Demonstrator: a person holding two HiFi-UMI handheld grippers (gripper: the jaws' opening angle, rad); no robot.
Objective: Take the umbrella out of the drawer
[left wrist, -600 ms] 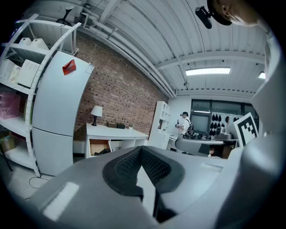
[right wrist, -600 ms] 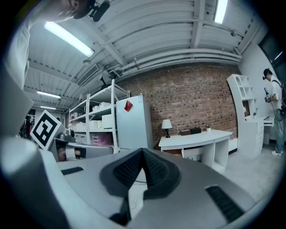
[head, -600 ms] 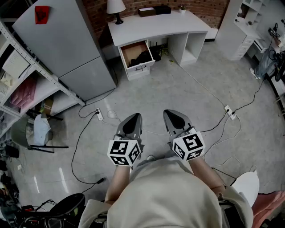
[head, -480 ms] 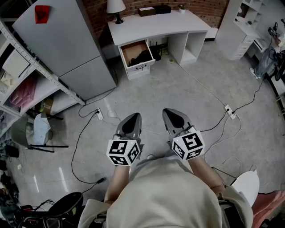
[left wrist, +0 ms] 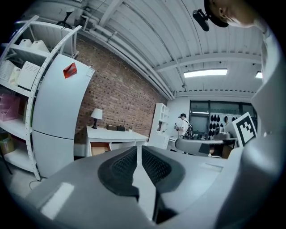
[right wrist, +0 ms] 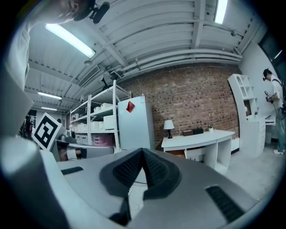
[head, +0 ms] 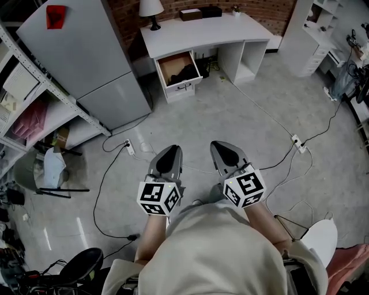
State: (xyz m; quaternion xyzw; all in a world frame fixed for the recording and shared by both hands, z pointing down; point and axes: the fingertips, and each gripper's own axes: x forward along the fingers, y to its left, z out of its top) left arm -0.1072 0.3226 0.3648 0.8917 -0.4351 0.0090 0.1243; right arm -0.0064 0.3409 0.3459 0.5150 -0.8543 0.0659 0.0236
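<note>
Left gripper [head: 172, 151], right gripper [head: 221, 146] being held side by side, fingers closed together, empty; umbrella [head: 186, 73] lying in open drawer [head: 183, 87], well apart.

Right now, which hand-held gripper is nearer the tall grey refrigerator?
Left. The left hand-held gripper is down-right of the tall grey refrigerator; the right hand-held gripper is farther right.

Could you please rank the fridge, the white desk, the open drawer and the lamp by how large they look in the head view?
Largest to smallest:
1. fridge
2. white desk, not far behind the fridge, which stands taller and nearer the camera
3. open drawer
4. lamp
</note>
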